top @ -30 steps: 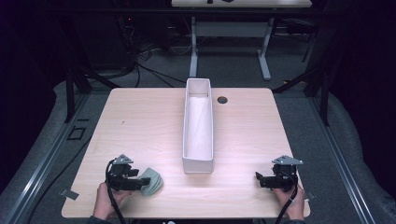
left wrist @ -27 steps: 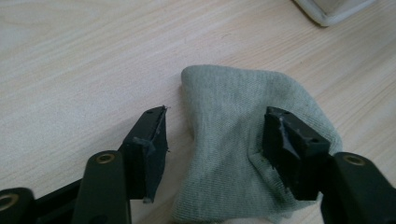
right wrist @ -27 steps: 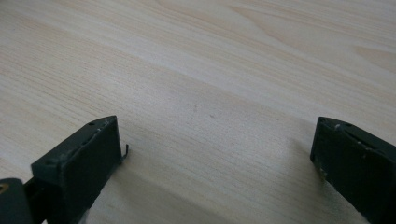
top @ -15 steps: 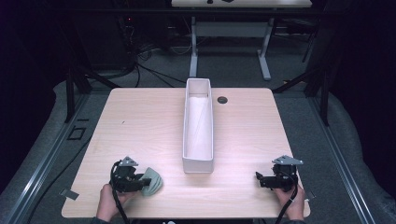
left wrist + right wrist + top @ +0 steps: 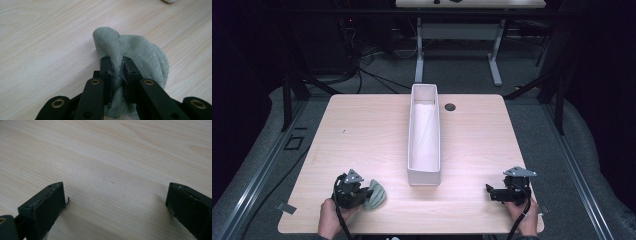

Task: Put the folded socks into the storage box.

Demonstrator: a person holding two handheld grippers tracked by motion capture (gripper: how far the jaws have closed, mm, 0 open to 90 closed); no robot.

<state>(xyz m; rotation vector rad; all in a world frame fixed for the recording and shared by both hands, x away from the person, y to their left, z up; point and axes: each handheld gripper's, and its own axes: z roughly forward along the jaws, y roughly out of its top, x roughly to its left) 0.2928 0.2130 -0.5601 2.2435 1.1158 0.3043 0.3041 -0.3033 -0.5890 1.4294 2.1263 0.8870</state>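
Observation:
A grey-green sock (image 5: 377,195) lies bunched near the table's front left corner. My left gripper (image 5: 363,193) is shut on it. Its jaws have just been closing with the sock between them. In the left gripper view the two pads pinch a raised fold of the sock (image 5: 140,52) at the left gripper (image 5: 117,67), and the rest of the cloth rests on the wood. At the front right my right gripper (image 5: 490,192) stands open just above the bare tabletop. Nothing lies between the wide-set jaws of the right gripper (image 5: 115,195).
A long white bin (image 5: 424,176) stands lengthwise down the middle of the wooden table (image 5: 362,130), with pale cloth inside. A round cable hole (image 5: 449,107) sits beside its far end. Dark floor, cables and desk legs lie beyond the table.
The left gripper's jaws have closed on the sock, pinching it into a raised fold. That hand shifted only slightly. The right gripper has stayed in place.

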